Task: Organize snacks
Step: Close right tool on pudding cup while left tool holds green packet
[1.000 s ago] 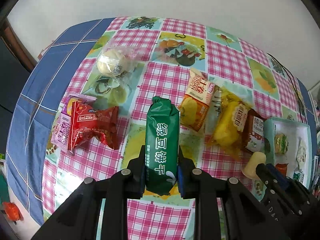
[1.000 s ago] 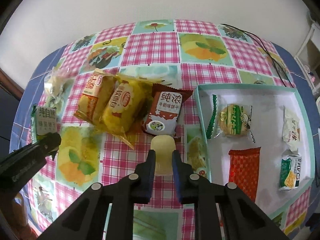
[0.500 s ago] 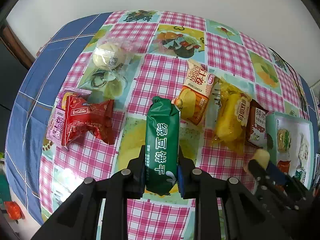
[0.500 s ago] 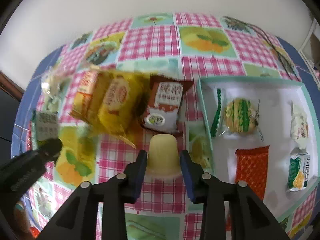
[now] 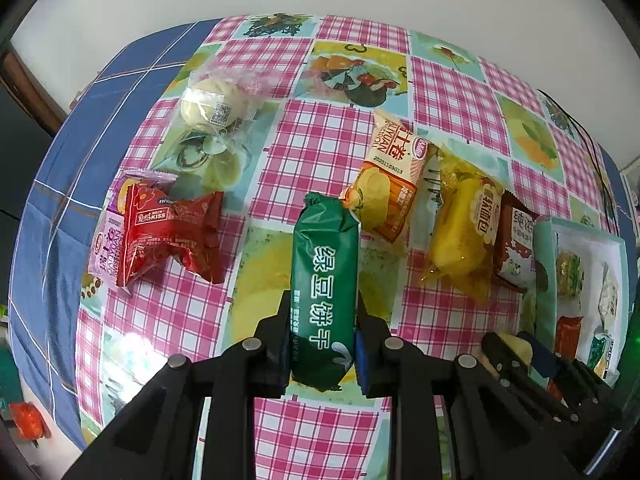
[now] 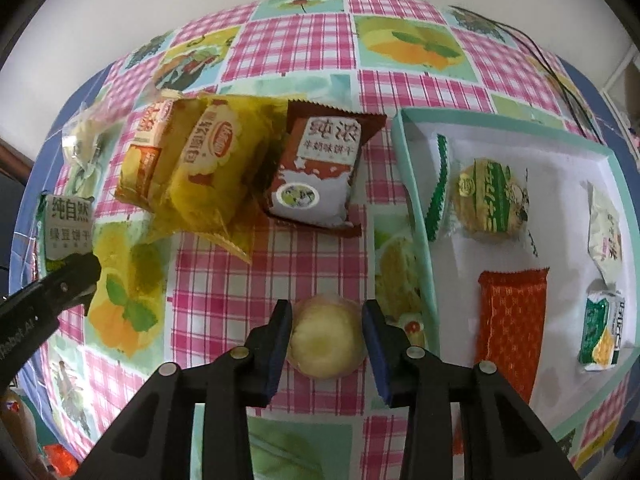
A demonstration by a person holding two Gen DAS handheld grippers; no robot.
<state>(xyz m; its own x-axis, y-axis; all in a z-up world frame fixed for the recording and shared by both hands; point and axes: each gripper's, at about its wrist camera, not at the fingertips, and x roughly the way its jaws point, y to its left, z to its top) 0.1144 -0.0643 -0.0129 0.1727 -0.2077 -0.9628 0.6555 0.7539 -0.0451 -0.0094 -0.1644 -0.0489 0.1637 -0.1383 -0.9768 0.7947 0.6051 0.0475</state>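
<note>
**Right gripper** (image 6: 326, 338): jaws opening, pointing steeply down at the table. A pale yellow jelly cup (image 6: 326, 336) sits between the blue pads; a sliver of gap shows on each side, so the cup reads as let go, resting on the checked tablecloth (image 6: 224, 280) just left of the tray's rim.

**Left gripper** (image 5: 322, 332): clenched on a green biscuit pack (image 5: 324, 296), held by its lower half, the top end standing free above the table.

**Tray** (image 6: 420, 216): teal-edged, white inside, to the right of the cup. Holds a round green-wrapped cake (image 6: 490, 200), an orange packet (image 6: 512, 320) and two small packs at the far side.

**Loose snacks, still outside the tray:** brown milk-biscuit pack (image 6: 316, 172), yellow bread bag (image 6: 208, 168), orange chip pack (image 5: 390, 188), red wafer pack (image 5: 168, 236), clear-wrapped bun (image 5: 216, 108).

**Risks, as judged:**
- The cup lies outside the tray; if released here it stays unsorted.
- The cup looks round and light; a pad brushing it on the way up could tip or roll it toward the tray wall.
- The green pack is gripped low; its free upper end could sag or slide out if swung quickly.
- The two grippers work near each other; crossing paths toward the tray could knock either load.
</note>
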